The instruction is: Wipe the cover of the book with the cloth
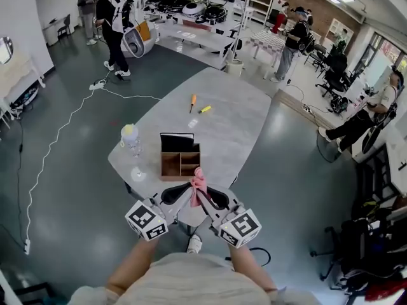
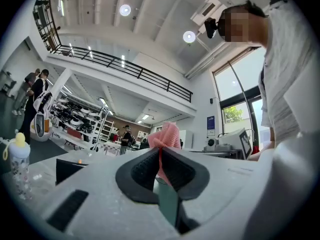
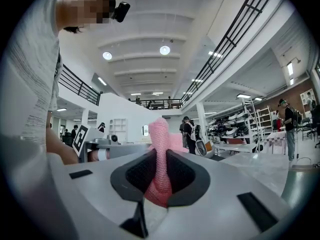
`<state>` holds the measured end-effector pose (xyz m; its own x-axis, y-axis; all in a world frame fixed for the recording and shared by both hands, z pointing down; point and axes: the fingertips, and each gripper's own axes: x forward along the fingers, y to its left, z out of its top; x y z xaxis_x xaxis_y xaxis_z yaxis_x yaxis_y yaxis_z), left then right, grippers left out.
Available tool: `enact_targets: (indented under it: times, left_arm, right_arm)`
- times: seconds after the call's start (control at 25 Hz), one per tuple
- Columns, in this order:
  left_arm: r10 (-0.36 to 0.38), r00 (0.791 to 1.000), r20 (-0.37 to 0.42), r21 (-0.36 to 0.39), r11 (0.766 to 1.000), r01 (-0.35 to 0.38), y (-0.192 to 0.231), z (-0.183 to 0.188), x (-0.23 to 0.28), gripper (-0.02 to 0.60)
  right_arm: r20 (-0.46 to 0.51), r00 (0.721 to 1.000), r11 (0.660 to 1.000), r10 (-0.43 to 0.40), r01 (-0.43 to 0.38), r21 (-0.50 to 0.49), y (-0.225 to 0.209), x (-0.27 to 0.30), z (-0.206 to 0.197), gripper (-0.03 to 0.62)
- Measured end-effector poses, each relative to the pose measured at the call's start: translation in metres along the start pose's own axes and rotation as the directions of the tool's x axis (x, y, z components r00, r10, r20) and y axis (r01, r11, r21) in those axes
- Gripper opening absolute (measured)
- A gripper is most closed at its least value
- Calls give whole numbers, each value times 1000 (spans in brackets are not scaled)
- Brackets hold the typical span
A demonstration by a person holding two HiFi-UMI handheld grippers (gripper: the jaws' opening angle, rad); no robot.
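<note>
A pink cloth hangs bunched between my two grippers over the near edge of the grey table. My left gripper is shut on one end of the cloth, which sticks up past its black pads. My right gripper is shut on the other end, and the cloth fills the gap between its pads. The black book stands upright in a wooden organiser box just beyond the grippers.
A baby bottle stands left of the box. Farther back lie an orange screwdriver, a yellow tool and a small white item. A white cable runs over the floor. People stand around the hall.
</note>
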<state>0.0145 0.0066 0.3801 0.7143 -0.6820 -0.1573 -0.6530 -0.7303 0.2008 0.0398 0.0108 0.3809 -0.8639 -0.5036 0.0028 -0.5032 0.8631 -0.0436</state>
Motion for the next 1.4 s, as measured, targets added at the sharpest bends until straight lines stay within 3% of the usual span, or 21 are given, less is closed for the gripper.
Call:
enact_targets:
  times: [0.4,0.64,0.76,0.96,1.08,1.28,1.4]
  left_arm:
    - [52,998,-38,47,998,-50,40,-8,64,29]
    - [62,989,-132,116,992,-46,66,-21,76,29]
    - [81,976,-204,152,987,-50,92,-37,72,29]
    - [74,932,-354,169,986,-15,135,-77,57,41]
    - [44,893,-447,153,988,28,150,-107,52,127]
    - [23,821,-570,143,987,71,177,-155,51,164]
    - [50,790,-612,201,975,94,200,-159,53,176]
  right_arm:
    - [12,999,999,40,-40,17,-77,18,-3,54]
    - [5,1000,999,19,-19,40,-107,28,-13,54]
    - [0,1000,999,-10,10,54,-121,37,-19,54]
    - [-11,998,996,-54,54,67,-134,59,-24,54]
    - [-33,997,996,-63,65,55,-133,73,-30,54]
    - [-71,994,995,-84,88,48,-135,88,-44,54]
    - [-89,991,993,-103,107,46,-137,96,-44,54]
